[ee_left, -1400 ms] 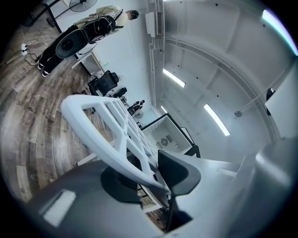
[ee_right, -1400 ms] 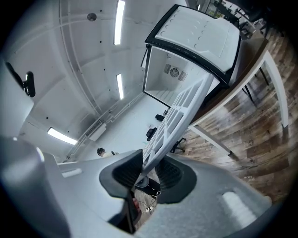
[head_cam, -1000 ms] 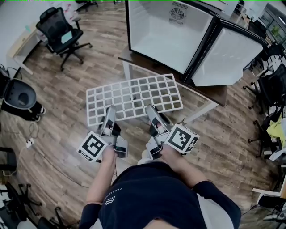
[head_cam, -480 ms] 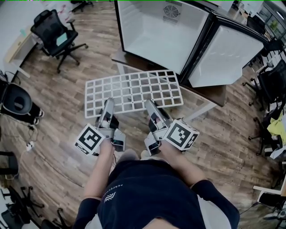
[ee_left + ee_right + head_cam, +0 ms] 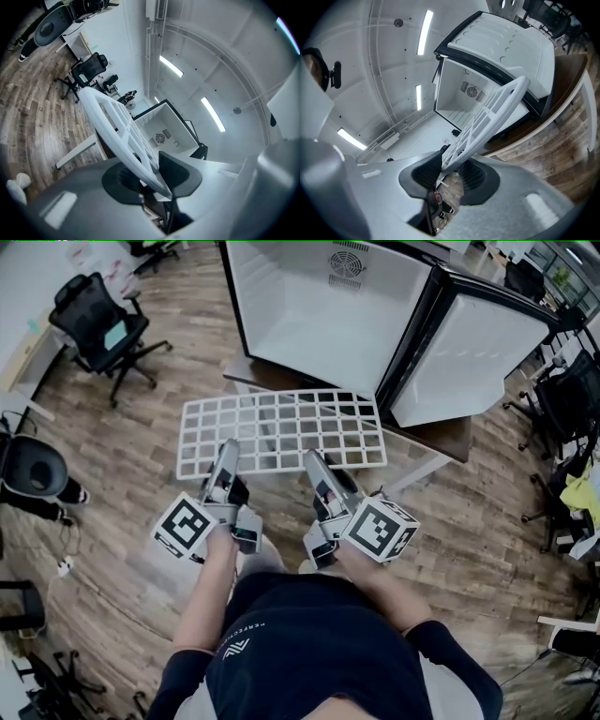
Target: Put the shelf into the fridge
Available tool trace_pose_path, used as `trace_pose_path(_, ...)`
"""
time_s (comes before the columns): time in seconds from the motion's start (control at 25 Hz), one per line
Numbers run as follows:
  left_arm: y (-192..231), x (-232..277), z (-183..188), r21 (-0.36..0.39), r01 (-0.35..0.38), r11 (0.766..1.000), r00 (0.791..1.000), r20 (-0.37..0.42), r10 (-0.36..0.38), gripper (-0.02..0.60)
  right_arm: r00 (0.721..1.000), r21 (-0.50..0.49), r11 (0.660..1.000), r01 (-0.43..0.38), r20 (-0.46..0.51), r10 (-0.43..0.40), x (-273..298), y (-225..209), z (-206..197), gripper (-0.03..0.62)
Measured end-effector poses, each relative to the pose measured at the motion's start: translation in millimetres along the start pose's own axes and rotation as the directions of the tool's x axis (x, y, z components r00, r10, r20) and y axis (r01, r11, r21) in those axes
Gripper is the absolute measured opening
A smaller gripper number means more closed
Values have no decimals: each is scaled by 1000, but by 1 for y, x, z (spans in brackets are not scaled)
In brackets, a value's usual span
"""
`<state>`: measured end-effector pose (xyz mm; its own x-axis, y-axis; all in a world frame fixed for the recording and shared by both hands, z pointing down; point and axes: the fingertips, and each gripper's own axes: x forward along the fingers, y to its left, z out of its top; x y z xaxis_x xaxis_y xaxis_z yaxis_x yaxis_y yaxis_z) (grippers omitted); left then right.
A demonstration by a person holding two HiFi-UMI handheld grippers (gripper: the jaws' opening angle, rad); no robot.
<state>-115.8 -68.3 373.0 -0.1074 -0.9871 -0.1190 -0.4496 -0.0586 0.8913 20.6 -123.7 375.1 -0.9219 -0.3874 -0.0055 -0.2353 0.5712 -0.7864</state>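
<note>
Hidden: in the head view the near rim of the shelf (image 5: 281,432) runs under both gripper noses, and the marker cubes cover most of your hands.
Cut off: the fridge (image 5: 319,306) runs off the upper edge of the frame. Its open door (image 5: 469,352) fills the upper right.
Hard to make out: in the left gripper view the shelf's rim covers part of the pads.
Change: the fridge sits larger and closer to frame centre than a second ago. The shelf's far edge has moved up to overlap the table (image 5: 450,432) below the fridge opening.
Left gripper (image 5: 225,454): clamped on the shelf's near rim, left of centre.
Right gripper (image 5: 314,463): its jaws have just been opening, yet the rim sits between the pads and they press on it.
Shelf look: a white grid of square cells inside a thicker frame, with no visible bend.
Shelf place: in the centre of the frame, carried off the floor, roughly flat, in front of the fridge and outside it.
Gripper views: each shows the shelf (image 5: 117,126) (image 5: 487,122) slanting toward the fridge opening.
</note>
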Motion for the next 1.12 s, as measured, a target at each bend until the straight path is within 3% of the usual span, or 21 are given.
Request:
trace_pose_path(0.32,18,60,28,-9,33,999,994,-103,-34,109,995,-1,998,56,84,-56,43,-9,19,112)
trace_pose_path(0.56,30,106,51,-30,63,998,976,-207,-67,107,980,11,992,126,155,-126,77,-15,31,114)
trace_pose_path(0.64,34,122,56,-29,69,997,966,-248,-74,106,971,12,987,159,180,-158,86,-16,36,114)
trace_pose_path(0.76,50,140,67,78,40,996,949,-316,-13,106,958,17,981,194,210,-193,99,-20,44,114)
trace_pose_path(0.92,47,167,63,15,87,996,922,-380,-74,104,933,26,969,245,267,-243,106,-26,55,114)
trace_pose_path(1.12,49,189,62,79,116,990,885,-461,-67,106,900,43,959,280,336,-278,110,-31,68,114)
